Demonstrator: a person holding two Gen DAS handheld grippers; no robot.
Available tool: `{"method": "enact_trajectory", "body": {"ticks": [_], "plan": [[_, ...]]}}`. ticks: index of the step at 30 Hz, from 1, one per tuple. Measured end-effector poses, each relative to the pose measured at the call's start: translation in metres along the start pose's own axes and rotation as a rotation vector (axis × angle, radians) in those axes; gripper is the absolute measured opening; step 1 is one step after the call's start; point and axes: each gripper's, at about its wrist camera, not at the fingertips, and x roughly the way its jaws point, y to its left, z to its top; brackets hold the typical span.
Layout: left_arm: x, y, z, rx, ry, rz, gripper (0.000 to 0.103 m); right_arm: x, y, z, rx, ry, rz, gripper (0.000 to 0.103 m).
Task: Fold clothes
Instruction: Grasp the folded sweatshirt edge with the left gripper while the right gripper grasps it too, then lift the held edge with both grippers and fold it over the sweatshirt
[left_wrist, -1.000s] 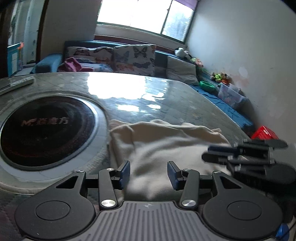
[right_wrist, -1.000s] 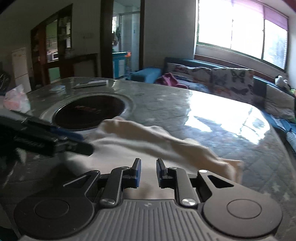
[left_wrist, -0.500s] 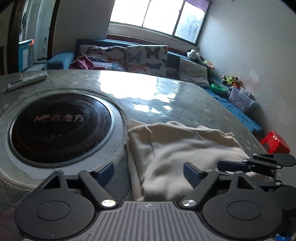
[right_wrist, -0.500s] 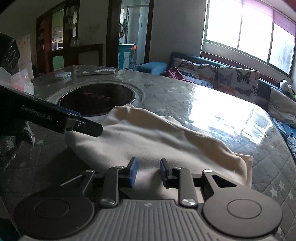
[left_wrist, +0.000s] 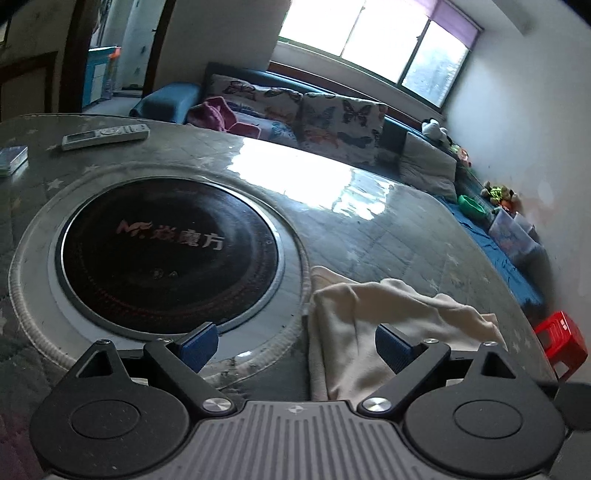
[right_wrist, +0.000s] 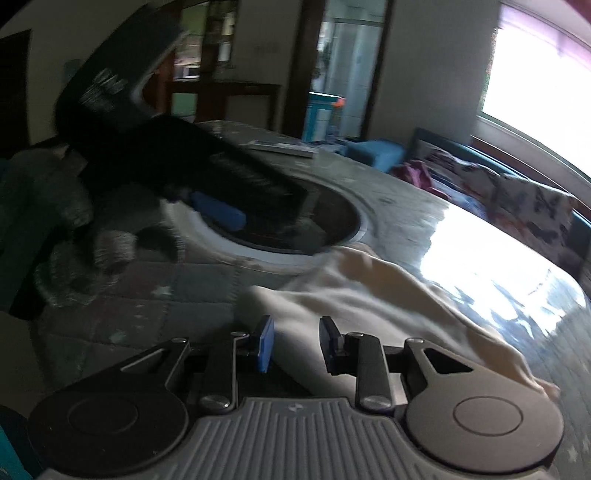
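Item: cream garment (left_wrist: 373, 332), bunched on the quilted table (left_wrist: 369, 229), touching the rim of the round cooktop (left_wrist: 170, 251) at its 4 o'clock. Long axis ran from the cooktop edge out toward the window-side table rim; the folded edge faced the cooktop.

Left gripper (left_wrist: 295, 341): jaws opening, wide, empty, cloth below, apparently just let go.

Right gripper (right_wrist: 295, 345): jaws narrowly apart over the cloth's near edge; gripping nothing visible, probably poised for the next fold.
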Motion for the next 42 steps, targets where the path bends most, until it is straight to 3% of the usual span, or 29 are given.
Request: {"method": "enact_trajectory", "body": {"ticks": [12,17,27,30,36,38,42], "plan": [[0.007,0.007,0.003,-0.102,0.061,-0.068,0.094,0.026,0.033,0.0,-0.152,0.032,-0.035,0.024],[0.015,0.005,0.006,-0.154,0.092,-0.098,0.094,0.019,0.023,0.004,-0.083,0.01,-0.033,0.01],[0.039,0.011,0.007,-0.358,0.199,-0.189,0.092,-0.019,-0.02,0.014,0.141,-0.081,0.038,0.008],[0.045,0.008,0.005,-0.383,0.222,-0.237,0.081,-0.024,-0.022,0.011,0.155,-0.086,0.052,0.008],[0.062,0.015,-0.004,-0.5,0.307,-0.312,0.027,-0.03,-0.019,0.004,0.141,-0.079,0.076,0.008],[0.064,0.019,-0.007,-0.509,0.311,-0.314,0.021,-0.029,-0.018,0.001,0.142,-0.074,0.081,0.009],[0.064,0.021,-0.005,-0.484,0.308,-0.316,0.019,-0.038,-0.029,-0.009,0.186,-0.078,0.065,0.011]]}}
